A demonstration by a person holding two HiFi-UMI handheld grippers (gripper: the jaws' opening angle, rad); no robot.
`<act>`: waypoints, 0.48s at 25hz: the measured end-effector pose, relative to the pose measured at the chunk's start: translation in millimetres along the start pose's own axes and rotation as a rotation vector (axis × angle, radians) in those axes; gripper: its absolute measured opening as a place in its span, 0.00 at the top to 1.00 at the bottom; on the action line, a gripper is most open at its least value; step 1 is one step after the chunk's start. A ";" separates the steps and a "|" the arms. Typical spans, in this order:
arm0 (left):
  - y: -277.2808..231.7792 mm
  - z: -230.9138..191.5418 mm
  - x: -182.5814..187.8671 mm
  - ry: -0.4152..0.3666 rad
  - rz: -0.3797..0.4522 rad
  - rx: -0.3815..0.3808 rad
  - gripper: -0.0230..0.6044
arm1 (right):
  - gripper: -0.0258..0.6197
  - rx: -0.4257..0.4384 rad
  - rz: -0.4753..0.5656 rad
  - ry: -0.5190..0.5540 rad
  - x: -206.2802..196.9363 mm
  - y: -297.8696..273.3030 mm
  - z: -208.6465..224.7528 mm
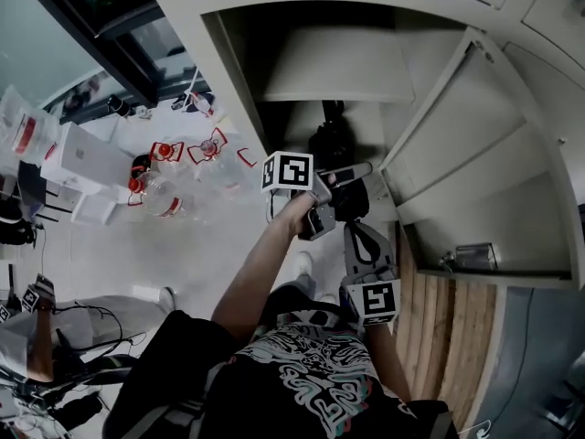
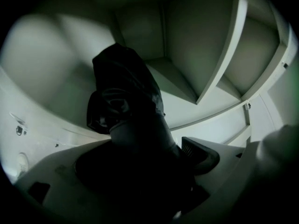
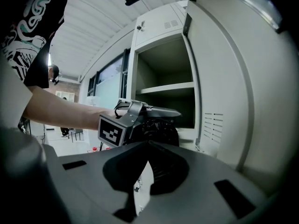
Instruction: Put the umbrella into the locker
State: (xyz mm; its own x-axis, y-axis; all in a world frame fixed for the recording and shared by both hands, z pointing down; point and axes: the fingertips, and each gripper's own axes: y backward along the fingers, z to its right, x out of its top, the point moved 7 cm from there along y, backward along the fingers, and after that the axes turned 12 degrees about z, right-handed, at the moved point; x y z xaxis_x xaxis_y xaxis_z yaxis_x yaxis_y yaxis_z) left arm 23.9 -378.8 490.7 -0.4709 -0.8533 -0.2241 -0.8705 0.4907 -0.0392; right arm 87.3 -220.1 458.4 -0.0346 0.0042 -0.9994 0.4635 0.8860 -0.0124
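Left gripper (image 1: 347,186) jaws spread wide, umbrella (image 2: 126,97) sitting between them; right gripper (image 3: 145,146) jaws pressed together, empty.

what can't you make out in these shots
- Left gripper view: whether the left tool presses the umbrella; darkness swallows one jaw.
- Head view: the umbrella's far end, lost in locker shadow.
- Right gripper view: the umbrella's shape, mostly behind the left tool and the right tool.
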 end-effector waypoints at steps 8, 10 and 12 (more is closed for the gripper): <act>27.1 1.6 -4.8 -0.035 0.119 0.047 0.35 | 0.96 0.015 0.000 -0.027 -5.3 -14.5 6.2; 38.5 1.2 -3.3 -0.049 0.174 0.066 0.35 | 0.96 0.020 -0.005 -0.035 -9.0 -19.6 8.7; 50.7 1.4 2.1 -0.077 0.242 0.091 0.35 | 0.96 0.029 0.002 -0.034 -8.4 -28.3 10.9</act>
State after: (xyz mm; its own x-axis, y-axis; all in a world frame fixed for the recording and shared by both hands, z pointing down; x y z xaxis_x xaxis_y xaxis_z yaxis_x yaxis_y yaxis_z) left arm -21.0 -355.5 486.9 -0.6485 -0.6950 -0.3106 -0.7158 0.6956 -0.0620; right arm 84.2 -250.3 466.8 -0.0042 -0.0104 -0.9999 0.4886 0.8724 -0.0111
